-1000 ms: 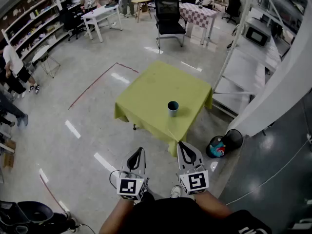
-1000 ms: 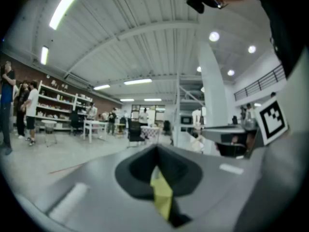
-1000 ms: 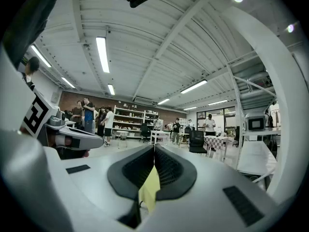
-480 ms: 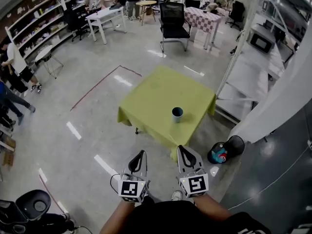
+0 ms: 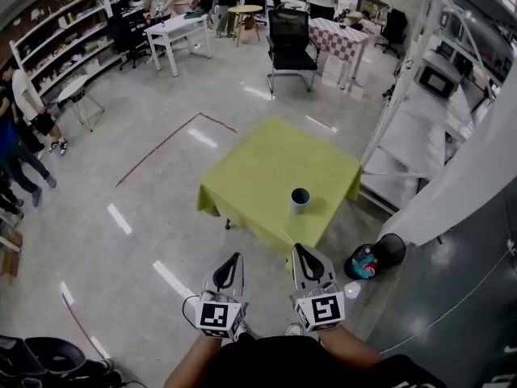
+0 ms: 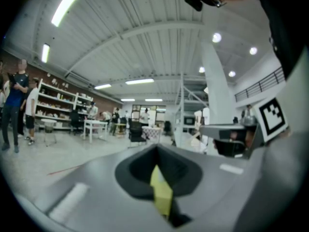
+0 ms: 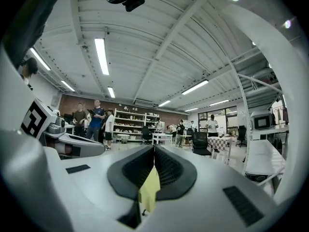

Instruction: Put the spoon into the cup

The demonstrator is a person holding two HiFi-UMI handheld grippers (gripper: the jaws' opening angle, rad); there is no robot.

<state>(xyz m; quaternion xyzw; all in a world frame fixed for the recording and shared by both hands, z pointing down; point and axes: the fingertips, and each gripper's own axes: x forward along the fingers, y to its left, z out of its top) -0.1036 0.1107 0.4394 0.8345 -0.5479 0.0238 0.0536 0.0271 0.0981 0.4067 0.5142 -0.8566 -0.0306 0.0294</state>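
Matt tablecloth [image 5: 258,164] w/ soft folds, glossy smooth floor [image 5: 153,208] w/ reflections, smooth-looking cup [image 5: 300,200]

There is one cup [image 5: 300,200], one yellow-green table [image 5: 258,168], one black chair [image 5: 291,37] and two grippers, the left gripper [image 5: 233,259] and the right gripper [image 5: 301,250]
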